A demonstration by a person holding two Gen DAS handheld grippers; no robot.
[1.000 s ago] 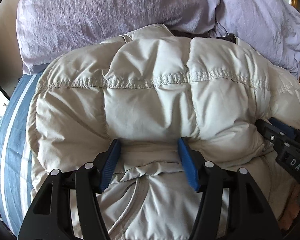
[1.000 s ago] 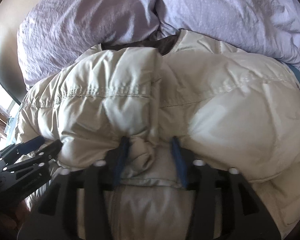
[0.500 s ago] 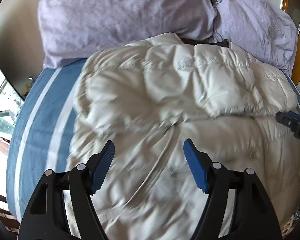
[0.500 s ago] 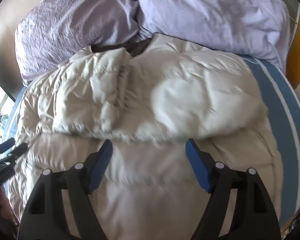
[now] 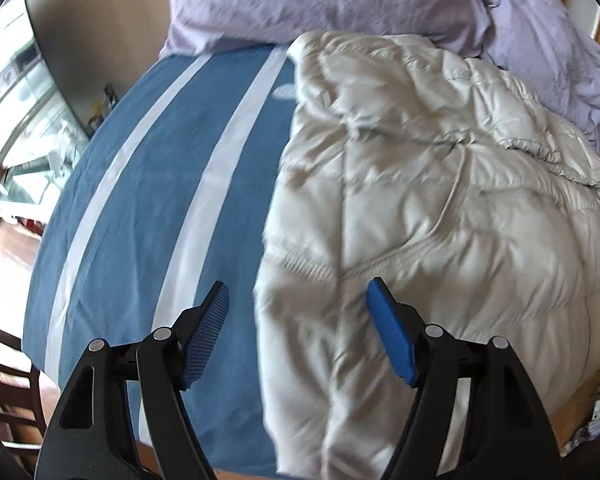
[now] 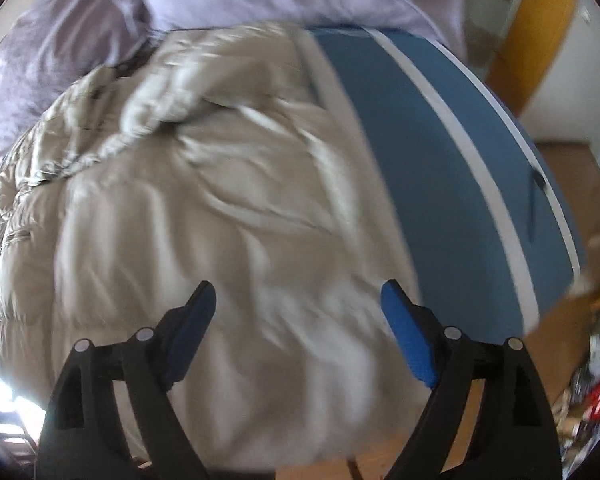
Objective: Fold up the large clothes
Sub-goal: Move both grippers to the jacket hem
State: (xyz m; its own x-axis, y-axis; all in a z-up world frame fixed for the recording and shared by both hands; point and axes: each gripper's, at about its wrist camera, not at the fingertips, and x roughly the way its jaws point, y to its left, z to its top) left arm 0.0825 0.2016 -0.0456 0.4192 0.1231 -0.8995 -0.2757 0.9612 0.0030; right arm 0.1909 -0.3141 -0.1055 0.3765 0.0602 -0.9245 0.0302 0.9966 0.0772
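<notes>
Released, both grippers point(image 5: 296, 328) point(image 6: 298, 332) hang open above the folded jacket point(image 5: 440, 208).

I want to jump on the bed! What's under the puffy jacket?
The puffy jacket lies on a blue sheet with white stripes. Whatever is right beneath the jacket is covered.

Left claw point(image 5: 296, 322) spread wide, gripping nothing, above the bed's point(image 5: 148, 208) near edge. Jacket point(image 5: 440, 220) folded along the bed's right side, top against pillows point(image 5: 324, 0) at the far edge. Chair point(image 5: 8, 396) beyond the near left corner.
</notes>
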